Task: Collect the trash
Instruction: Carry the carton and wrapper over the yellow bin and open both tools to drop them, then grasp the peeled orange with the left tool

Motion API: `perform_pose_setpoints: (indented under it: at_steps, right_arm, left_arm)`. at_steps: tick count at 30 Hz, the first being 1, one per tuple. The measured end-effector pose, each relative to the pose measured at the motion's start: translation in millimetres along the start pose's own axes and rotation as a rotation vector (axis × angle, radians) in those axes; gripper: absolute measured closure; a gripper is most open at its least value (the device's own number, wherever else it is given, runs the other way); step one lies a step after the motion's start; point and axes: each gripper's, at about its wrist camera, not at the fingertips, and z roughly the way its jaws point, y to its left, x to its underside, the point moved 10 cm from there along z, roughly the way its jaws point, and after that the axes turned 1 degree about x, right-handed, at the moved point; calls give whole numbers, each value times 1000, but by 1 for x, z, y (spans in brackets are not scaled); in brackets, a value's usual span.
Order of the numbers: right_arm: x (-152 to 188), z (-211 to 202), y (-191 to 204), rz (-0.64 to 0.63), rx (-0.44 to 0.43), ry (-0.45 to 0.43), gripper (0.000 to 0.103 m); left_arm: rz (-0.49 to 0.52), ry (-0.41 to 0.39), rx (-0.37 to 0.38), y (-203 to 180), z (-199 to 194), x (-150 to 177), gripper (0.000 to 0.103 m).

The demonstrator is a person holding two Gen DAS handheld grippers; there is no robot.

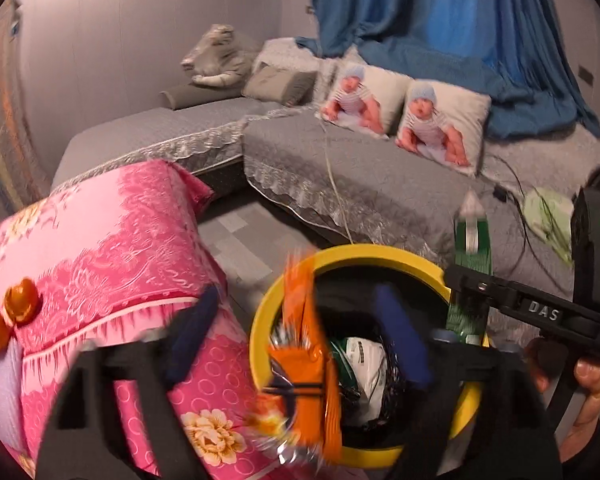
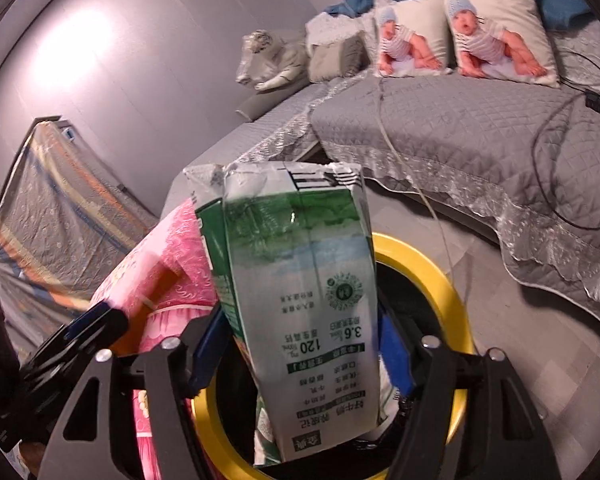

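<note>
One yellow-rimmed bin [image 1: 364, 254] on the floor. Two tools, both spread: left tool [image 1: 300, 344] with one orange wrapper [image 1: 306, 360] loose between its fingers above the bin; right tool [image 2: 300, 354] around one green-and-white milk carton [image 2: 304, 300], over the bin. Two baby-print pillows [image 1: 404, 116] on the sofa.

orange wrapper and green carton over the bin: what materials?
Orange wrapper: likely metallised plastic film, glossy; crinkled, silvery at its crumpled lower end. Green carton: likely coated paperboard, slight sheen; folded seams, printed panels, dented face. Bin: probably hard plastic, smooth yellow rim.
</note>
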Motion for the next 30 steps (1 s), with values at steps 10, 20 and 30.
perform_pose_setpoints:
  at_steps: [10,20,30]
  right_arm:
    - [9,-4,-6,64,-35,18,16]
    - [34,11,77,-70,-149,100,16]
    - [61,24,147,-216,-215,154,16]
  left_arm:
    - [-61,67,-74,57,-7,33,11]
    - [-120,64,-202,153,-56,59,10]
    - [-15,23,-444,304,-124,86,10]
